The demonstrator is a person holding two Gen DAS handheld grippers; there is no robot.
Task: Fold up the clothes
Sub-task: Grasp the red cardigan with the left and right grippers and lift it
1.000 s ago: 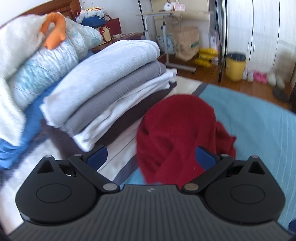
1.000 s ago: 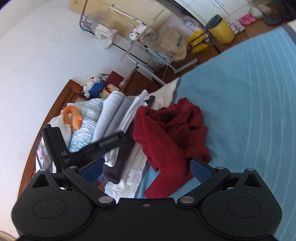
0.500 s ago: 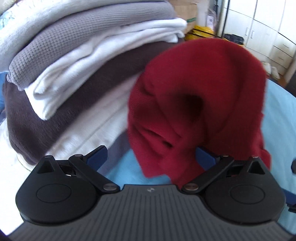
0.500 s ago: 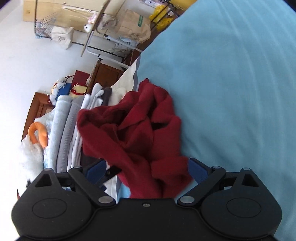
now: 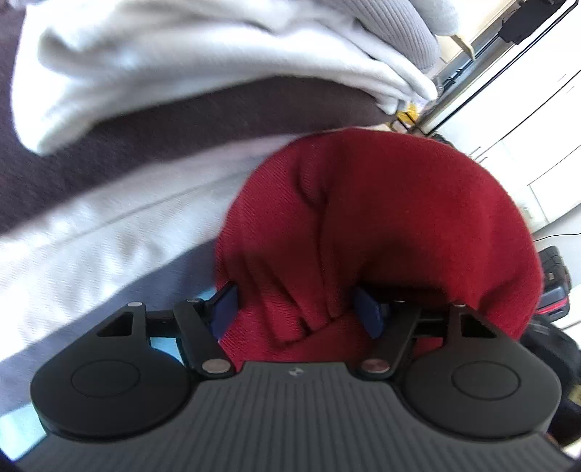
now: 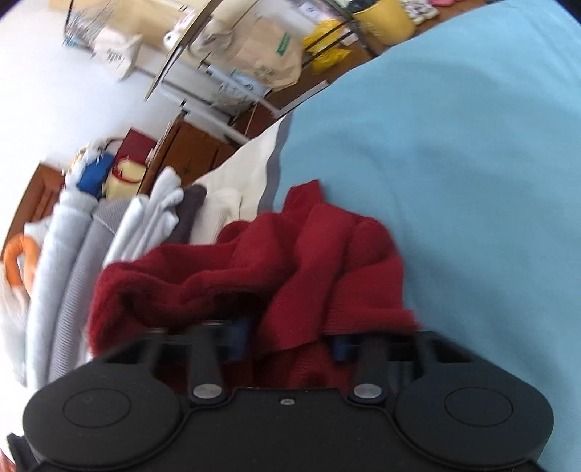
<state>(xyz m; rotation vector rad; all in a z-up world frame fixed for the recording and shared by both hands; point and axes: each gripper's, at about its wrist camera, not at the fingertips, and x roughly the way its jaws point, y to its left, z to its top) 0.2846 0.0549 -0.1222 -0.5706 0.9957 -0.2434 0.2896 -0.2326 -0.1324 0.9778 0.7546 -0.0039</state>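
Observation:
A crumpled dark red knit garment (image 5: pixel 381 225) lies on the light blue bed cover, against a stack of folded clothes. My left gripper (image 5: pixel 296 314) has pushed into it; its blue pads (image 5: pixel 224 306) have closed in on a fold of red cloth between them. In the right wrist view the same red garment (image 6: pixel 276 276) drapes over my right gripper (image 6: pixel 290 339), whose blue pads (image 6: pixel 239 336) are partly hidden and narrowed around the cloth.
A stack of folded clothes (image 5: pixel 181 90) in white, grey and dark brown rises just left of the garment; it also shows in the right wrist view (image 6: pixel 120 232). The light blue bed cover (image 6: pixel 454 163) spreads right. Beyond are a rack with bags (image 6: pixel 261 61) and a yellow bin (image 6: pixel 385 16).
Both grippers moved forward into the red garment and their jaws narrowed from wide open onto the cloth. The left view swung close to the folded stack.

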